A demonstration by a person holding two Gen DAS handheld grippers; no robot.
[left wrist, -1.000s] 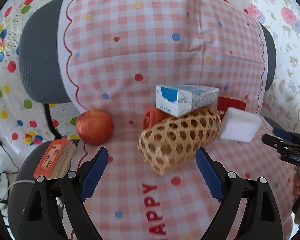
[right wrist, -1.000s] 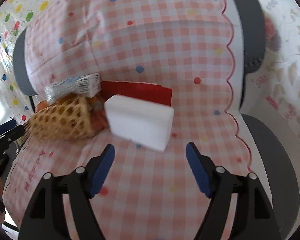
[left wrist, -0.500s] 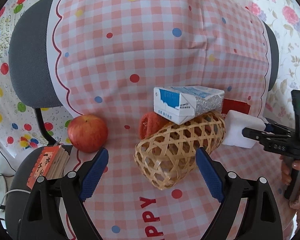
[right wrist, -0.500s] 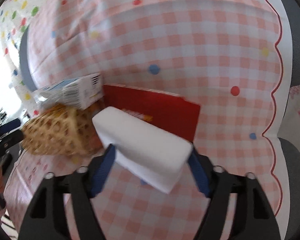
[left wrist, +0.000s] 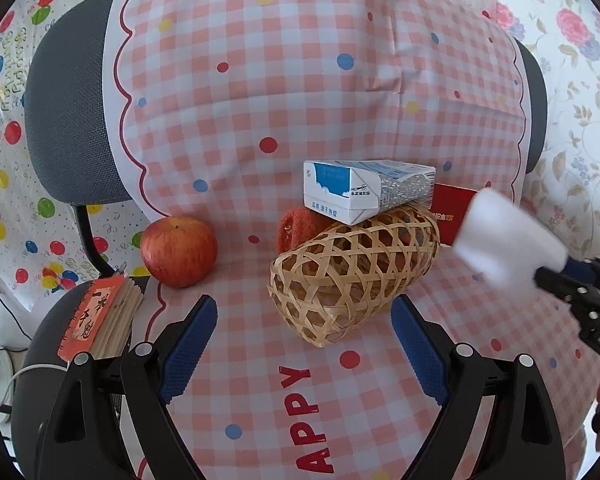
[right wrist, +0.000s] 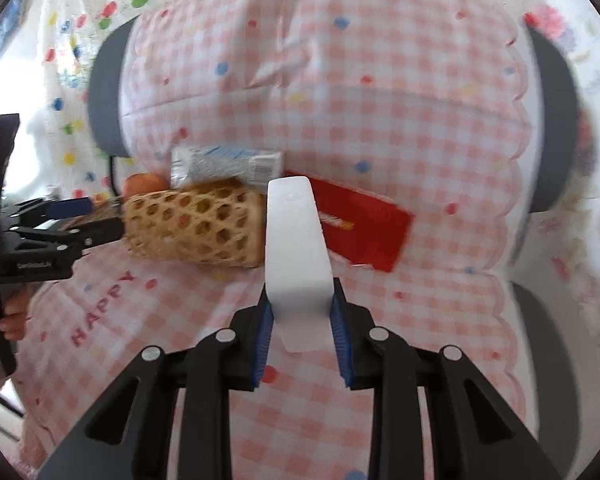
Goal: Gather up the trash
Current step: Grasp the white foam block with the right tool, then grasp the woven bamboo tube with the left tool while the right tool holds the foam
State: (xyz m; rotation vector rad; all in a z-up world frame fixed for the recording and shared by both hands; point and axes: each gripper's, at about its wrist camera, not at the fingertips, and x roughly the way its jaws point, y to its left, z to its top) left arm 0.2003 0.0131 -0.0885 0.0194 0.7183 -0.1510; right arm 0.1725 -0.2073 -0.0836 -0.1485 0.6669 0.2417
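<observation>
The right gripper (right wrist: 302, 330) is closing its blue fingers (right wrist: 262, 340) on a white foam block (right wrist: 296, 248); the block is sitting squeezed between both pads, pinched narrow at the grip and standing up out of them. In the left wrist view the same block (left wrist: 504, 236) is hanging clear of the checked cloth (left wrist: 260, 92), to the right of the basket, so it is looking lifted rather than resting.

The left gripper (left wrist: 304, 344) is holding its fingers (left wrist: 188, 340) spread wide with nothing between them, pointing down at the woven basket (left wrist: 352, 276) just ahead.

That basket is lying on its side on the cloth-covered chair seat, with something orange inside that I cannot make out. A blue and white carton (left wrist: 364, 188) is resting on top of the basket instead of in it, and a red flat packet (right wrist: 360, 222) is lying just behind it. A red apple (left wrist: 179, 250) is sitting well apart to the left, with a small red booklet (left wrist: 100, 320) near the seat edge.

As a judgement, the collecting is only getting under way: one piece is being picked up, while the carton and packet are still waiting, and nothing is clearly being placed into the basket yet.
</observation>
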